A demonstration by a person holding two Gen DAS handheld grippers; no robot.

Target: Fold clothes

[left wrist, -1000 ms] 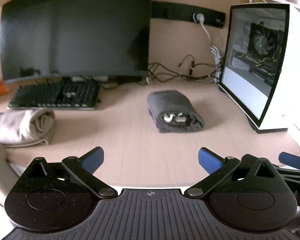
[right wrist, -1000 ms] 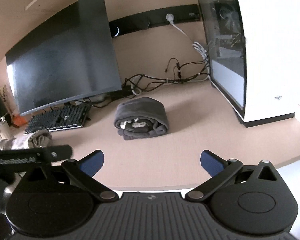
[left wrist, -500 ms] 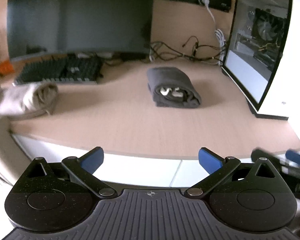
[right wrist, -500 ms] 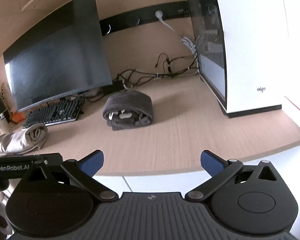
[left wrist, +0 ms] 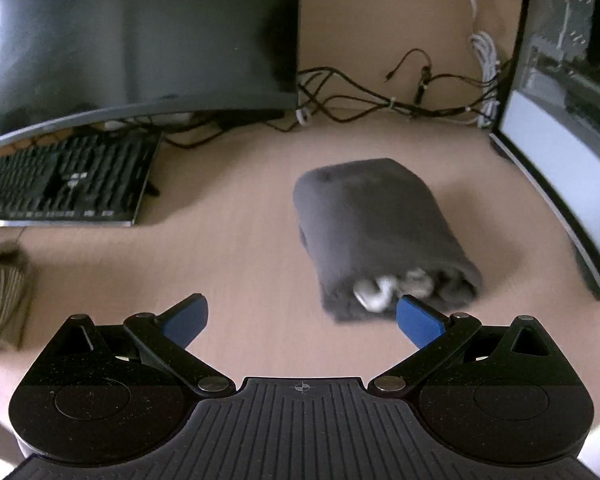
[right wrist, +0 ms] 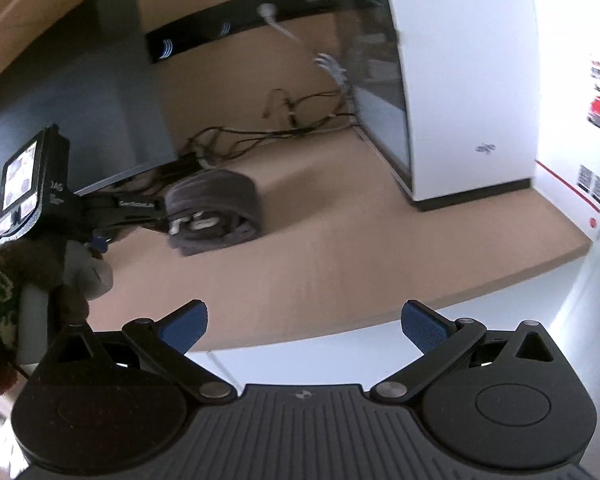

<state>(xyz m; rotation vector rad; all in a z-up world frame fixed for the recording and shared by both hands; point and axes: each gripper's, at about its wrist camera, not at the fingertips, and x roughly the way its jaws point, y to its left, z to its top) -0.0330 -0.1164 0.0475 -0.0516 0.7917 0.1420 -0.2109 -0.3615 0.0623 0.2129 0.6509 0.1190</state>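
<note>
A dark grey garment (left wrist: 384, 232), folded into a thick bundle with a white drawstring at its near end, lies on the wooden desk (left wrist: 240, 248). My left gripper (left wrist: 302, 320) hovers open just before that near end, its right blue pad close to the cloth. In the right wrist view the same grey bundle (right wrist: 216, 208) sits mid-desk, and the left gripper's body (right wrist: 112, 212) reaches toward it from the left. My right gripper (right wrist: 304, 326) hangs open off the desk's front edge, holding nothing. A beige folded garment (left wrist: 2, 292) lies at the far left.
A black monitor (left wrist: 132, 40) and keyboard (left wrist: 64, 180) stand at the back left. Tangled cables (left wrist: 388, 96) run along the wall. A white PC case with a glass side (left wrist: 568, 128) stands on the right. A person's hand in a patterned sleeve (right wrist: 4, 280) holds the left gripper.
My left gripper has moved forward over the desk, close up to the grey bundle. The right gripper has swung rightward and stays back off the desk edge. Both remain open.
</note>
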